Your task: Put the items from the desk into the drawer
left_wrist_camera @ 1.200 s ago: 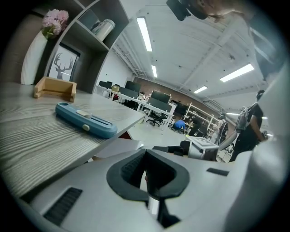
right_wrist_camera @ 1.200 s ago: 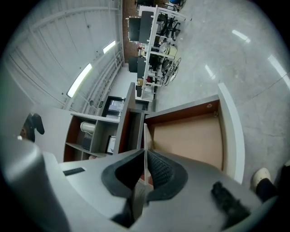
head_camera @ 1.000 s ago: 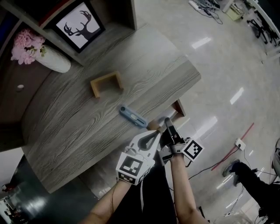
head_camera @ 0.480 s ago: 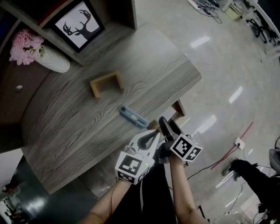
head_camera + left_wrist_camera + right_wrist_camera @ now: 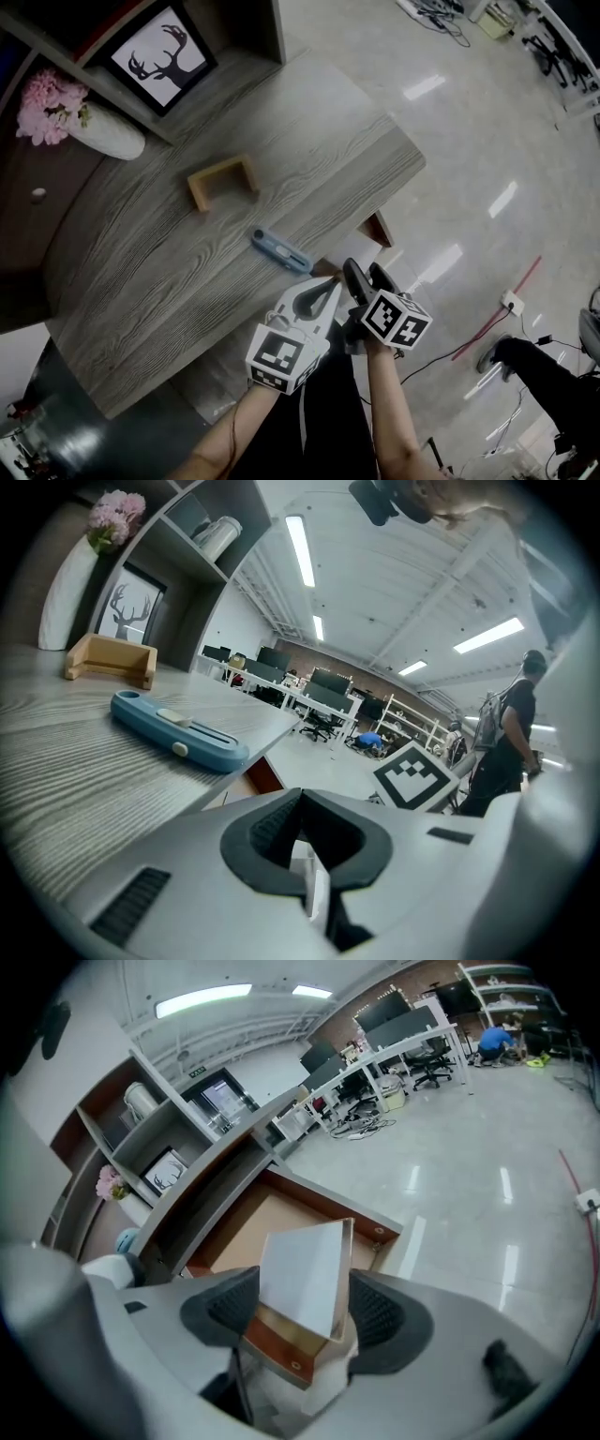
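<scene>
A blue utility knife (image 5: 281,250) (image 5: 178,731) lies near the front edge of the grey wood desk (image 5: 169,272). A small wooden holder (image 5: 223,180) (image 5: 111,658) stands farther back. Under the desk's front right corner the brown drawer (image 5: 378,230) (image 5: 328,1199) stands pulled out. My right gripper (image 5: 364,272) (image 5: 302,1309) is open; its jaws have just been opening. Between them stands a white-faced panel (image 5: 305,1274) with a tan edge, apparently the drawer's front, and the pads do not press on it. My left gripper (image 5: 335,281) (image 5: 300,797) hovers beside it, tips together, empty.
A white vase with pink flowers (image 5: 103,131) and a framed deer picture (image 5: 159,56) stand at the back of the desk by the shelves. Shiny floor spreads to the right, with a cable (image 5: 497,319) on it. A person (image 5: 511,733) stands in the background.
The right gripper has rolled so that its marker cube faces up, dropped slightly, and its jaws have spread apart. The left gripper, knife and holder have stayed put.
</scene>
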Motion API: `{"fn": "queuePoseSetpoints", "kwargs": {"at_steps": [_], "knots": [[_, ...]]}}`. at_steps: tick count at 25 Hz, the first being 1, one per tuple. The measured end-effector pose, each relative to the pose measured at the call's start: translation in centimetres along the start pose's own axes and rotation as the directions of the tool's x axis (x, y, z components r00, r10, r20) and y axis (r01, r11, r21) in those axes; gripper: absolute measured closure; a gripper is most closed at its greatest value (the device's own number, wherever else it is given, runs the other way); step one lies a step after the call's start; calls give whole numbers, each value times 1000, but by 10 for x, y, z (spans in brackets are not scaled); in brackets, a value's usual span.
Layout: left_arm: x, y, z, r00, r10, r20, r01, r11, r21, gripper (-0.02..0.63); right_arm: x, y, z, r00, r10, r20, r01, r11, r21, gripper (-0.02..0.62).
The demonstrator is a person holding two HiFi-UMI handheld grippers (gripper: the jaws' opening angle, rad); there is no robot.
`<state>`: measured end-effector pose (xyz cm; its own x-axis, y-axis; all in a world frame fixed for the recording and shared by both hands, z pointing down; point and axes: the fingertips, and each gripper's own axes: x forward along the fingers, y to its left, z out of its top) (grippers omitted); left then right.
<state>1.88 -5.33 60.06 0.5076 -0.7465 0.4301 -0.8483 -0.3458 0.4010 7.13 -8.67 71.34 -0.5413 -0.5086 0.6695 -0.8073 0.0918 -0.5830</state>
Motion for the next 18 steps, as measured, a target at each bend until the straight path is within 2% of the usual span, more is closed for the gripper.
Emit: {"fn": "queuePoseSetpoints", "kwargs": {"at_steps": [3,6,8,10,14,16,18], "knots": [[1,-3,0,1000,-6,0,6,1000,2,595,-1,-8,-4,997,-71,-28,68,992,-109,304],[2,-6,-1,1000,-16,-3,16,1000,4,595,0,-11,-5,991,-131,-38,117,960,-255,302],[1,-6,-2,1000,-18,-5,18,1000,4,595,3,-12,-1,985,-166,-37,140,914,-382,302],[0,-5,-2,1000,-15,-3,15,1000,3,595,7,-14,3,979,-200,-41,152,848,-508,302],[-2,-3,-2,1000,-10,0,10,1000,3,595,15,-23,10,963,-265,-45,171,734,-657,302],[-3,-4,-1,1000,-12,1,12,1000,4,595,16,-24,14,959,-281,-37,180,703,-688,299],[-3,-4,1,1000,-13,3,13,1000,6,595,14,-22,18,961,-276,-25,183,701,-689,299]]}}
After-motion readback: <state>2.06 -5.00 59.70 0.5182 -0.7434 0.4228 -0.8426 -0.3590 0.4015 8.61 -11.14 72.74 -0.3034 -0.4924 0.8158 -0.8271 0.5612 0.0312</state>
